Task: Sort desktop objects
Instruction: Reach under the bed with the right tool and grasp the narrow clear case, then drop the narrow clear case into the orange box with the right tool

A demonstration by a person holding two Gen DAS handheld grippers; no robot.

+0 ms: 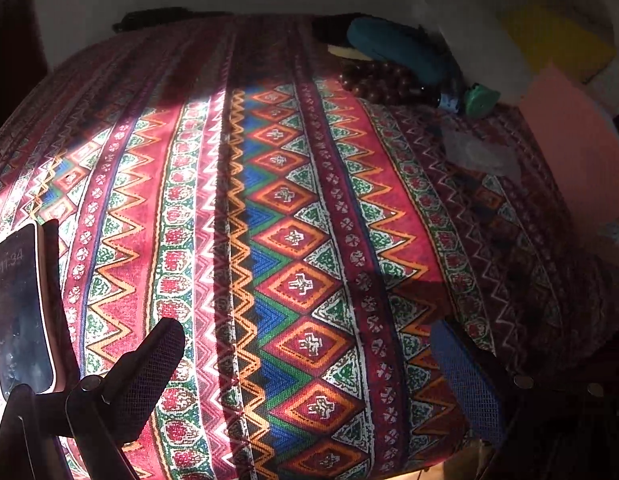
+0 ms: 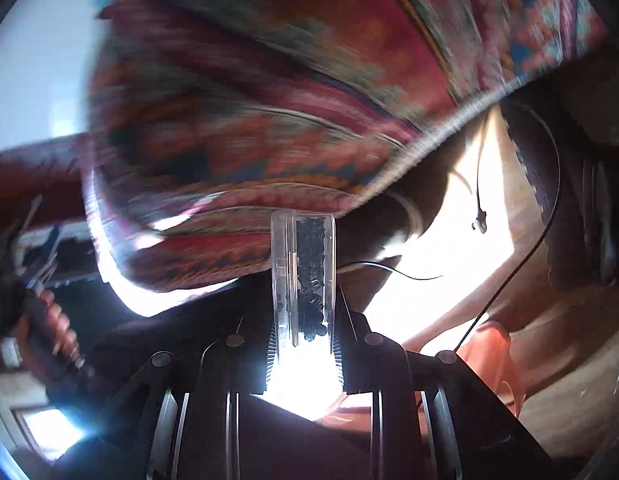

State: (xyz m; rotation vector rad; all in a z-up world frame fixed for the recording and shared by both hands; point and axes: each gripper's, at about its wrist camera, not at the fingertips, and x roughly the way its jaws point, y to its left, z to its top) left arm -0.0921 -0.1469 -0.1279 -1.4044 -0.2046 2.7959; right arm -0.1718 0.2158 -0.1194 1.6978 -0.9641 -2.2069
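R fingers [image 2: 302,354] clamp clear plastic box [image 2: 302,276] | L fingers [image 1: 309,368] apart over woven cloth [image 1: 293,200]

Black fingers [image 1: 149,372] with mesh-textured pads, round rivets; one blue pad [image 1: 469,384].

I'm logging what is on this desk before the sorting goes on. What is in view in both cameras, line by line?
tablecloth: one, red patterned, covers the desk
phone: one, dark screen lit, pale case, left near edge of the desk
bead string: one, dark brown, far right
teal case: one, far right, behind the beads
clear box: one, transparent with small black pieces inside, between the right gripper's fingers
cable: one, black, hangs off the desk edge
left gripper: open, above the cloth
right gripper: shut on the clear box
hand: one, on a handle, right wrist view
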